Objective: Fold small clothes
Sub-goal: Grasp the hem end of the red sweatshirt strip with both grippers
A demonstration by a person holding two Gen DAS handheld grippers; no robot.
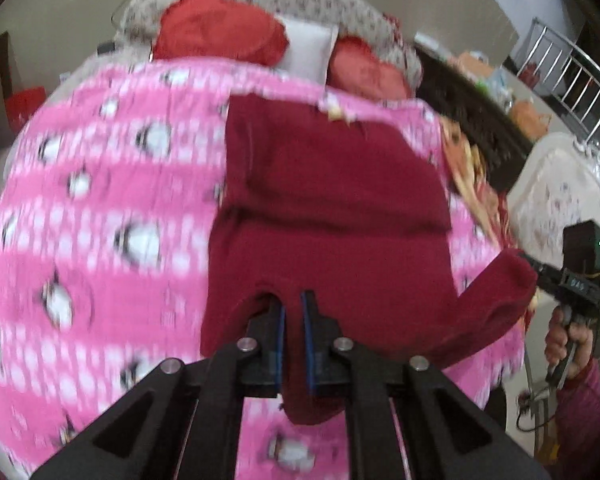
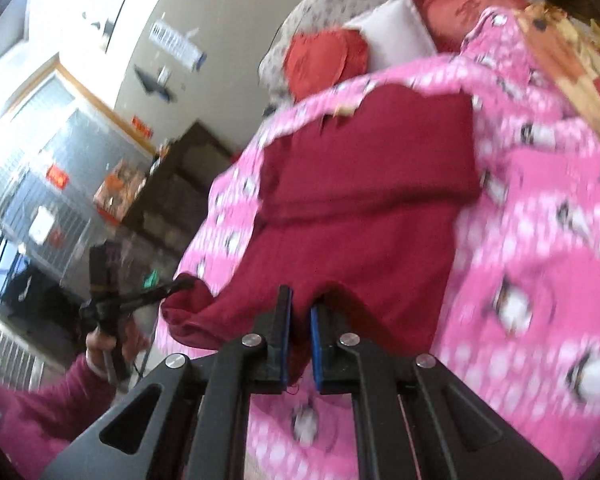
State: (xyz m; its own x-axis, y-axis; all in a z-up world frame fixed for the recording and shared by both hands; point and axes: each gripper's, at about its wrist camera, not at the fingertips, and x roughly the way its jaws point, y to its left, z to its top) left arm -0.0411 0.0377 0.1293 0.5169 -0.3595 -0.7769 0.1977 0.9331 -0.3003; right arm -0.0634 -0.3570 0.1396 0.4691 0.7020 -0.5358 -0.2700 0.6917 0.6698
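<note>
A dark red garment (image 1: 332, 184), apparently a small knit top, is found lying on a pink penguin-print blanket (image 1: 100, 200) spread over a bed, with red pillows (image 1: 220, 28) and a white pillow (image 1: 306, 50) at the headboard end. The far part of the garment is seen already doubled over itself, a fold edge running across its middle; this portion is judged to be done. The near hem is raised off the blanket at two points. The left gripper (image 1: 293, 312) is closed tight on the near edge, red cloth being pinched between its blue pads (image 1: 309, 340) and a tail of fabric hanging below them. The right gripper (image 2: 300, 320) is likewise clamped on the hem at its own corner, cloth being bunched between its pads (image 2: 315, 344). In the left wrist view the right gripper is seen at the right margin, held in the person's hand (image 1: 568, 340), with a corner of the garment drawn up toward it. The step in hand is judged to be the carrying of the near half toward the far half. Laying it down, releasing and any final squaring remain outstanding. Both views are blurred, so finer seam detail cannot be confirmed.
</note>
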